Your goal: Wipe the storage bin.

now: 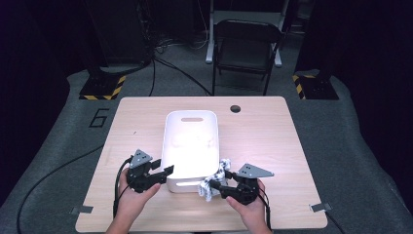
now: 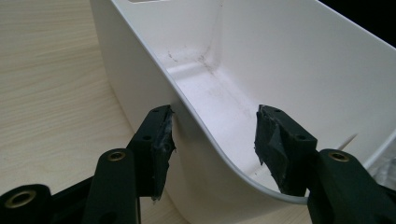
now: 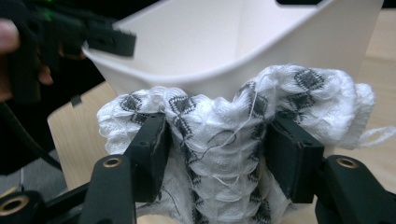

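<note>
A: On the left, the left gripper stands at the near left corner of the white bin. Its jaws are spread, one outside the wall and one inside. The outer pad is very near the wall, but I cannot tell if it really touches; the inner one stands apart. I think it should close on the rim, so the bin cannot slide.

B: And the cloth?

A: The knitted cloth, white with dark diamonds, sits bunched just outside the near right corner of the bin, on the wooden table. The right gripper has a fold of it between its jaws. The jaws stand rather wide, and the pads press into the knit on both sides, so I judge it pinches the cloth.

B: What makes the step go well?

A: In my opinion, lift the cloth higher than the rim before going sideways. Loose threads hang from it and can catch on the edge. Then release it over the middle of the bin, not at the wall.
</note>
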Demonstrator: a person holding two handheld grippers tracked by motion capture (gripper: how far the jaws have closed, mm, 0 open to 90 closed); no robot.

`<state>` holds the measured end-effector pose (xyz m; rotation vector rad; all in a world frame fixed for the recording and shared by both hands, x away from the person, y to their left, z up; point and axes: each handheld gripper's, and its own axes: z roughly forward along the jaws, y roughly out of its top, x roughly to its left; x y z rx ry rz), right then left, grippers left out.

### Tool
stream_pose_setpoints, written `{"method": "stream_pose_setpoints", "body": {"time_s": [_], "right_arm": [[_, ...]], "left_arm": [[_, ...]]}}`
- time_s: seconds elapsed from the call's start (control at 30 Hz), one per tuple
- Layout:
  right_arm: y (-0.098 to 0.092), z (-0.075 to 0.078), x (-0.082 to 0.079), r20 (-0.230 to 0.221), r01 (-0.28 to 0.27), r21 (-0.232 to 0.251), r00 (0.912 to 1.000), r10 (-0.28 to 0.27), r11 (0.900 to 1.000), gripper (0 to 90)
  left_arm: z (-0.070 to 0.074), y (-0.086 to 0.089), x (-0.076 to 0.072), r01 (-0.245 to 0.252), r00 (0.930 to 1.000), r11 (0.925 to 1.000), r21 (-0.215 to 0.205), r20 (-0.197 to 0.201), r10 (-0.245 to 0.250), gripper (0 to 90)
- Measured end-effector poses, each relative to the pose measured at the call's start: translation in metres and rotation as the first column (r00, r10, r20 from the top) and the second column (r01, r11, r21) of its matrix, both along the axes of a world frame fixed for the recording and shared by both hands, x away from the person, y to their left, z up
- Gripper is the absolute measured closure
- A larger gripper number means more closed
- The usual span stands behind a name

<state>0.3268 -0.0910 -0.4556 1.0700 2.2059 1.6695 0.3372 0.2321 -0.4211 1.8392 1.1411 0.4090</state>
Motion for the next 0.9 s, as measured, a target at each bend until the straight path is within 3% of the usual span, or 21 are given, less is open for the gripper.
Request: {"method": "stream_pose_setpoints", "body": {"time_s": [0.1, 0.23, 0.3, 0.5, 0.63, 0.77, 0.9], "right_arm": [[-0.001, 0.005, -0.002, 0.042, 0.004, -0.005, 0.9991, -0.004, 1.000, 42.7], [-0.003, 0.003, -0.002, 0.029, 0.003, 0.003, 0.9996, -0.003, 1.000, 43.1], [-0.005, 0.002, -0.001, 0.051, 0.003, 0.000, 0.9987, -0.003, 1.000, 43.2], [-0.010, 0.001, 0.000, 0.052, -0.007, 0.004, 0.9986, 0.007, 1.000, 47.8], [-0.014, -0.005, 0.002, 0.028, -0.024, 0.014, 0.9993, 0.024, 1.000, 53.7], [-0.014, -0.016, 0.005, 0.002, -0.033, -0.043, 0.9994, 0.034, 0.999, 55.8], [-0.011, -0.028, 0.009, -0.055, -0.040, -0.085, 0.9978, 0.036, 0.996, 56.0]], "left_arm": [[-0.001, 0.000, 0.000, 0.003, 1.0000, 0.9999, -0.012, 0.000, -0.003, 46.3], [0.000, -0.002, 0.001, 0.014, 0.9999, 0.9999, -0.001, 0.010, -0.014, 46.4], [-0.001, -0.003, 0.002, 0.024, 0.9996, 0.9997, -0.003, 0.011, -0.024, 46.4], [-0.001, -0.002, 0.006, 0.040, 0.9990, 0.9991, -0.012, 0.020, -0.040, 46.5], [-0.001, -0.002, 0.007, 0.042, 0.9989, 0.9990, -0.013, 0.022, -0.042, 47.0], [-0.002, -0.001, 0.009, 0.050, 0.9985, 0.9986, -0.014, 0.022, -0.050, 47.0], [-0.002, -0.001, 0.011, 0.051, 0.9984, 0.9985, -0.021, 0.024, -0.050, 47.0]]}}
